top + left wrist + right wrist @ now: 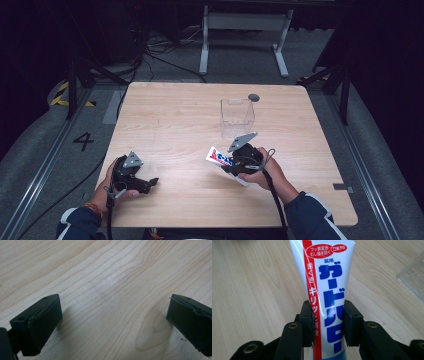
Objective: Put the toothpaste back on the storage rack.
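The right hand-held gripper (pixel 231 162) is clamped on a toothpaste tube (pixel 220 157). In the right gripper view, both black pads press the flanks of the toothpaste tube (pixel 328 290) at its lower part, one on each side. The tube is white with a red stripe and blue lettering. It extends straight ahead from the jaws, its flat crimped end farthest from the right hand-held gripper (pixel 328 322). In the high view the tube's free end projects beyond the jaws to the left of this gripper and stands clear above the worktop (pixel 175 120). Whether its hidden end touches the surface cannot be told.

A clear plastic container (pixel 237 117) stands upright on the worktop just beyond the right hand-held gripper, apart from the tube. Its edge shows in the right gripper view (pixel 413 277), to the right of the jaws.

The left hand-held gripper (pixel 150 184) has its jaws wide apart, with nothing between them. In the left gripper view, bare wood grain lies between and ahead of the two pads of the left hand-held gripper (pixel 113 322), close above the worktop (pixel 107 285). It is well apart from the tube, which lies off to its right.

A small dark disc (pixel 253 97) lies on the worktop beyond the container.
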The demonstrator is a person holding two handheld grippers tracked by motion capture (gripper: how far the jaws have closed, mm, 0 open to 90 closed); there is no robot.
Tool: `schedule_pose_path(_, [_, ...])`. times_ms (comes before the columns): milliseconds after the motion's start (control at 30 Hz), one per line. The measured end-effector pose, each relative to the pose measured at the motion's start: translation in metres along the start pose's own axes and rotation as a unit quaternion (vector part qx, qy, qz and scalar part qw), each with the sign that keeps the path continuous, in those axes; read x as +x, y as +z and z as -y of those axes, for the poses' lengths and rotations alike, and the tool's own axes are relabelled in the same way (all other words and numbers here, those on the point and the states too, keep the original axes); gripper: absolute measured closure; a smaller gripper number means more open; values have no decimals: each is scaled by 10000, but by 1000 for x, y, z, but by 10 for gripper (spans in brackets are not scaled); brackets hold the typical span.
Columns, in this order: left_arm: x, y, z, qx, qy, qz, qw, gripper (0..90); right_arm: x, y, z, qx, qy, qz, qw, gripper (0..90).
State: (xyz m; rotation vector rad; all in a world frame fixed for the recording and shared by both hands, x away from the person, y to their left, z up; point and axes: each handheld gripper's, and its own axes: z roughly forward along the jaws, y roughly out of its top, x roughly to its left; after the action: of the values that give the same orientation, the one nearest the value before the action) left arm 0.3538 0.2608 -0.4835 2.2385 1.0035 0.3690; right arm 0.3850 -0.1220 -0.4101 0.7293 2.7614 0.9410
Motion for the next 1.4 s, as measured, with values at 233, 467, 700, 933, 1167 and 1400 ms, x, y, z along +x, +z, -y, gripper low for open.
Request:
schedule_pose_path(233, [0, 0, 0, 0, 0, 0, 10000, 7, -4, -10, 2, -250, 14, 27, 9997, 666])
schedule_pose_path(467, [0, 0, 0, -12, -6, 14, 10000, 7, -6, -19, 4, -461, 47, 52, 9989, 666])
schedule_pose_path(700, [0, 0, 0, -11, -3, 15, 10000, 7, -9, -27, 6, -660, 66, 141, 9977, 667])
schedule_pose_path(933, [0, 0, 0, -10, -2, 15, 10000, 7, -13, -33, 8, -902, 88, 206, 9957, 669])
schedule_pose_path(1167, [0, 0, 0, -9, -2, 14, 10000, 7, -17, -28, 15, -1154, 71, 230, 9930, 676])
schedule_pose_path(1400, [0, 0, 0, -6, -5, 8, 10000, 7, -21, -36, 17, -1548, 125, 298, 9874, 680])
